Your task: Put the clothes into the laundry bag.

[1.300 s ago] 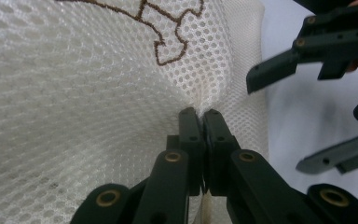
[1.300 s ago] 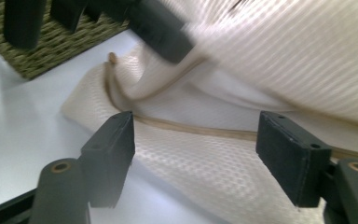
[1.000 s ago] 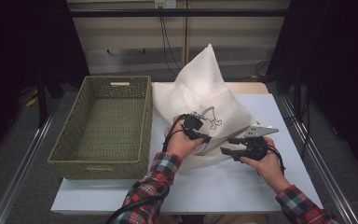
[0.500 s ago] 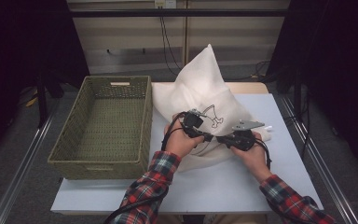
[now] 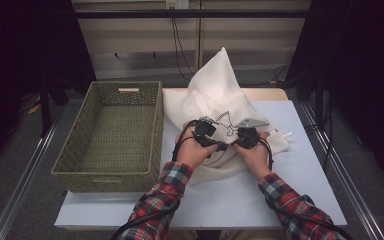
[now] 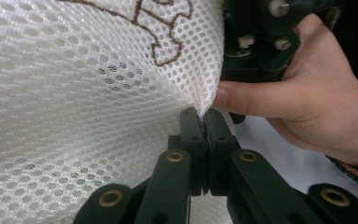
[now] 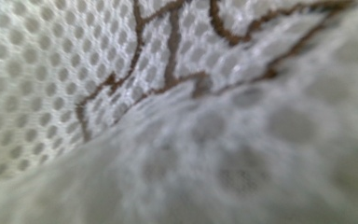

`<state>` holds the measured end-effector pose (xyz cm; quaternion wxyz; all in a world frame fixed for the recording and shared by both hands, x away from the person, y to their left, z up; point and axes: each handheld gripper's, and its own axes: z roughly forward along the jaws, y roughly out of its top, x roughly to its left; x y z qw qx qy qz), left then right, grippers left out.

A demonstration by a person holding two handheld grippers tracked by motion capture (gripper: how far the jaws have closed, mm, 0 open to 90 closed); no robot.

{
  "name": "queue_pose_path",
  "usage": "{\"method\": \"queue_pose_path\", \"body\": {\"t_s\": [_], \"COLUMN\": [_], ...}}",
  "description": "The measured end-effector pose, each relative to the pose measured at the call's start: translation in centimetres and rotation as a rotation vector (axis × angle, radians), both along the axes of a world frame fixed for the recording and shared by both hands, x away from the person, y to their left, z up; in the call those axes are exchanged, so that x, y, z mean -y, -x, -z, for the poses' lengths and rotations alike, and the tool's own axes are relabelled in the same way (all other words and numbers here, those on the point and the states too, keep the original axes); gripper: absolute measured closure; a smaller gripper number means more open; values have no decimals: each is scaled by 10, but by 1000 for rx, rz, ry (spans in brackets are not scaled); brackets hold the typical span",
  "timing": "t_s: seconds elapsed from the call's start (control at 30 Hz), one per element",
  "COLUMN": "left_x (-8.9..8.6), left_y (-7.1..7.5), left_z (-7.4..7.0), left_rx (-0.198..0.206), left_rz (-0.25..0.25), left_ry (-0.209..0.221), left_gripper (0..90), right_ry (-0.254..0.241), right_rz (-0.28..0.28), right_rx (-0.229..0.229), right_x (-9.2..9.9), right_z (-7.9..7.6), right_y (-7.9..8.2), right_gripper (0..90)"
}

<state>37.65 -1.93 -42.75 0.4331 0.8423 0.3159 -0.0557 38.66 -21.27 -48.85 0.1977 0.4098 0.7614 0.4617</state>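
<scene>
A white mesh bag (image 5: 219,92) with a brown stitched drawing stands in a peak on the table. My left gripper (image 5: 222,145) is at its front, and in the left gripper view it (image 6: 206,114) is shut on a fold of the mesh (image 6: 98,116). My right gripper (image 5: 233,142) sits close beside it, pressed into the bag. Mesh (image 7: 74,70) lies right against the lens in the right gripper view and hides the shut jaws, so I cannot tell whether they pinch fabric. The right hand (image 6: 307,107) is just past the left jaws.
An empty woven basket (image 5: 105,182) stands at the left, touching the bag's side. Pale table top (image 5: 300,190) runs in front of and right of the bag. Metal rails flank the table, and cables hang behind it.
My right gripper has moved left along the bag's front until it is next to the left gripper. The left gripper has stayed where it was on the mesh.
</scene>
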Motion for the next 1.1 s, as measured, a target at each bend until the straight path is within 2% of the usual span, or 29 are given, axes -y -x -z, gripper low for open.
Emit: {"method": "queue_pose_path", "body": {"t_s": [0.07,0.17,0.2,0.27,0.37,0.43,0.47,0.53,0.6,0.67,0.73,0.77,0.8,0.83,0.87,0.9,0.93,1.0,1.03,1.1], "left_x": [1,6,8,12,16,18,20,22,21,19,17,14,15,14,13,13,11,11,10,6], "left_y": [0,1,1,1,0,-1,-2,-3,-4,-3,-2,-3,0,0,0,1,1,3,3,4], "left_z": [2,10,13,19,27,33,35,40,44,46,46,44,44,43,41,39,36,32,31,26], "left_rx": [0,-5,-6,-10,-23,-29,-28,-27,-28,-24,-36,-22,-26,-22,-24,-28,-19,-30,-36,-47], "left_rz": [4,11,13,13,4,-1,1,-3,1,-19,-43,-10,-37,-21,-27,-36,-30,-23,-18,-16], "left_ry": [-19,-23,-36,-58,-63,-72,-80,-99,-118,-120,-99,-136,-117,-125,-109,-84,-91,-79,-77,-41], "left_gripper": [886,886,886,886,886,886,886,886,885,886,885,886,885,885,883,881,882,882,882,882], "right_ry": [-17,-16,-15,9,5,5,22,5,17,-1,-7,8,32,29,28,42,52,71,69,43], "right_rz": [-11,-22,-28,-29,-21,-15,-8,-5,14,21,20,22,21,21,22,27,30,39,45,37], "right_rx": [-9,-25,-35,-31,-19,-19,-13,-18,-18,-21,-20,-19,-11,-11,-11,-10,-8,1,-4,-10], "right_x": [4,15,20,31,51,60,65,73,78,81,81,81,80,79,78,77,77,76,76,76], "right_z": [-1,-4,-5,-9,-14,-16,-16,-14,-13,-12,-13,-13,-13,-12,-11,-10,-9,-7,-7,-9], "right_y": [6,21,28,41,58,65,68,72,74,74,73,73,71,69,66,63,60,54,50,47], "right_gripper": [900,857,841,838,827,810,802,765,710,651,582,579,573,564,553,539,528,499,499,497]}}
